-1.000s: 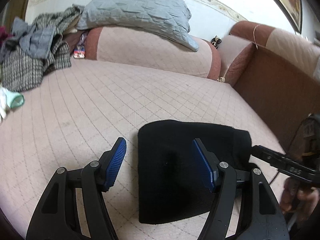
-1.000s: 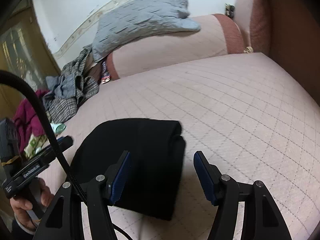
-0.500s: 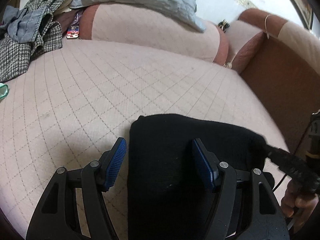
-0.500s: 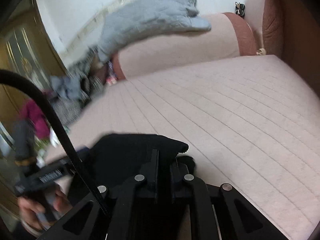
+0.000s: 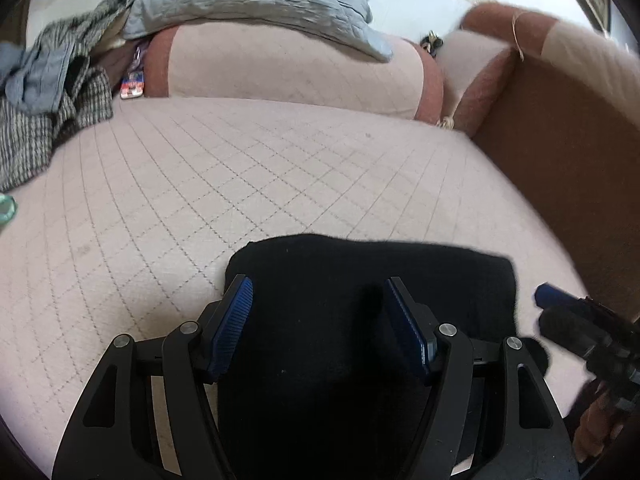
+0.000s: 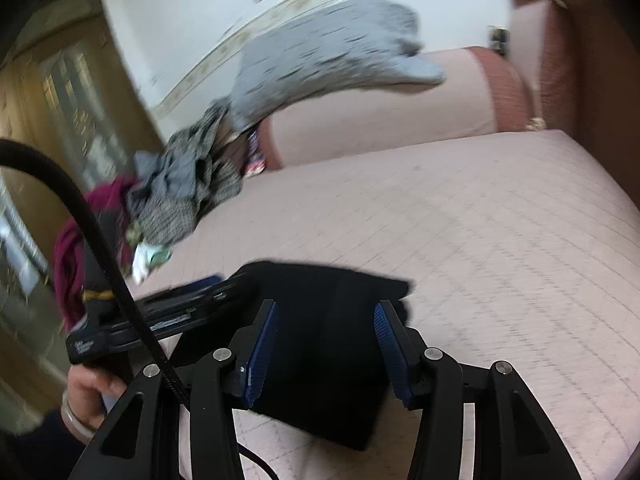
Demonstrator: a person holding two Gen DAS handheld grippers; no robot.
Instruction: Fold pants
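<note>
The black pants lie folded into a compact thick rectangle on the pink quilted bed. My left gripper is open, its blue pads straddling the left part of the bundle just above it. In the right wrist view the pants sit under my right gripper, which is open with its pads over the bundle's right end. The left gripper's body shows at the left of that view, and the right gripper at the right edge of the left wrist view.
A pile of loose clothes lies at the bed's far left. A grey quilted pillow rests on a pink bolster. A brown headboard wall runs along the right. A cable crosses the right wrist view.
My right gripper was shut on the pants' edge half a second ago and has opened. My left gripper has moved in over the bundle. The pants lie folded.
</note>
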